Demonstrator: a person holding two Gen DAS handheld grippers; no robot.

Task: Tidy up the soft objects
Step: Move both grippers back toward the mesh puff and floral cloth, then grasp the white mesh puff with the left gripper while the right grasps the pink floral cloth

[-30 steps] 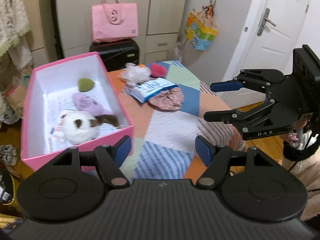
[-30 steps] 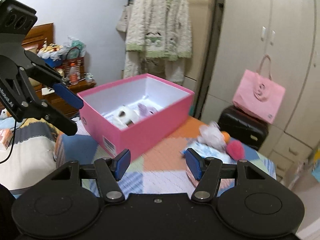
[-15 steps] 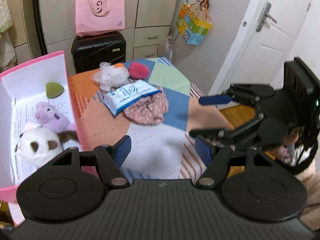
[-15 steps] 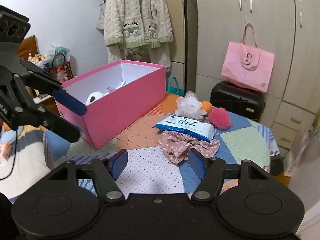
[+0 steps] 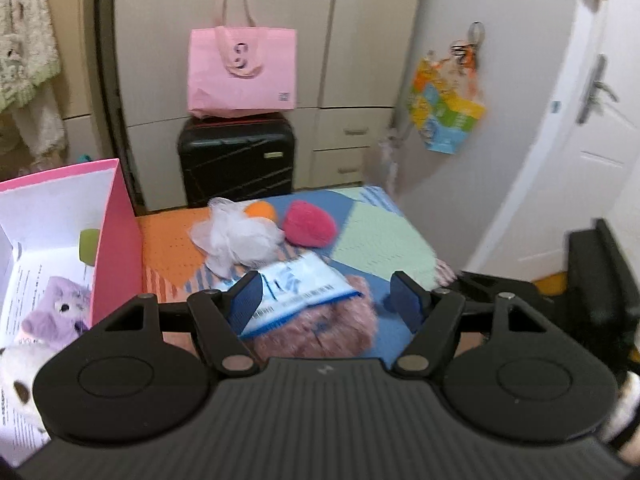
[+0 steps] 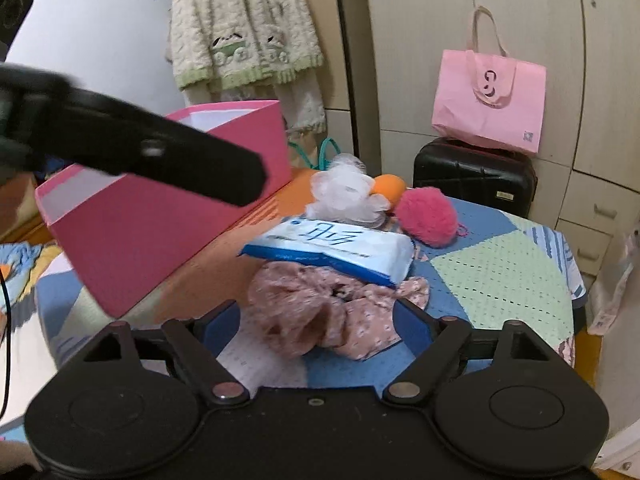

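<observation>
Pink rectangular cardboard box (image 5: 116,240) already holds a lilac plush toy (image 5: 56,316), a white plush and a green piece. Beside the box remain the white mesh pouf (image 6: 344,196), pink pompom (image 6: 426,216), blue-white tissue pack (image 6: 332,252) and floral fabric scrunchie (image 6: 332,316). Left gripper (image 5: 326,300) spread, empty; right gripper (image 6: 320,320) opening above the scrunchie.

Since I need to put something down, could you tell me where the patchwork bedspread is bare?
Bare: the green patch right of the pink pompom, toward the edge. Crowded: the pile of wipes pack, floral fabric and white mesh puff beside the pink box.
</observation>
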